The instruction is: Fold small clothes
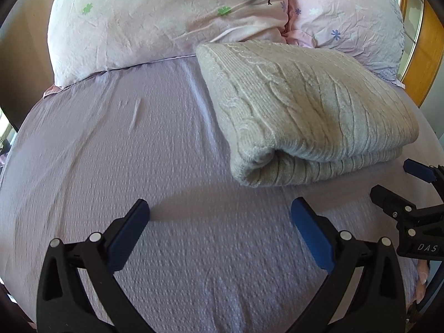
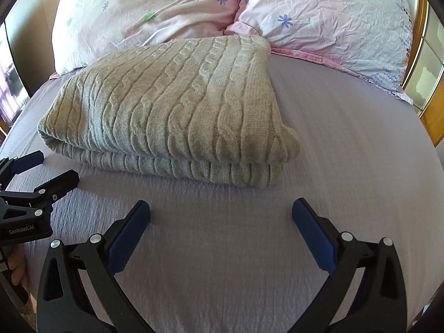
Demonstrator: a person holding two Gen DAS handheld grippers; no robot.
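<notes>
Two grippers: left gripper [image 1: 220, 208] and right gripper [image 2: 221, 208] both hang over the bed, fingers spread wide, holding nothing.
Garment: pale grey-beige cable-knit sweater [image 2: 169, 105] lies folded in stacked layers on the lilac textured bedsheet [image 2: 347, 144], just in front of the pink floral pillows [image 2: 144, 14].
Progress: fold looks finished, I'd say; perhaps only a tidy-up left.
Containers: none in view, no basket or box.

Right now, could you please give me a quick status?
Left gripper and right gripper open, empty. Cable-knit sweater folded on bed sheet. Nothing obstructing.
</notes>
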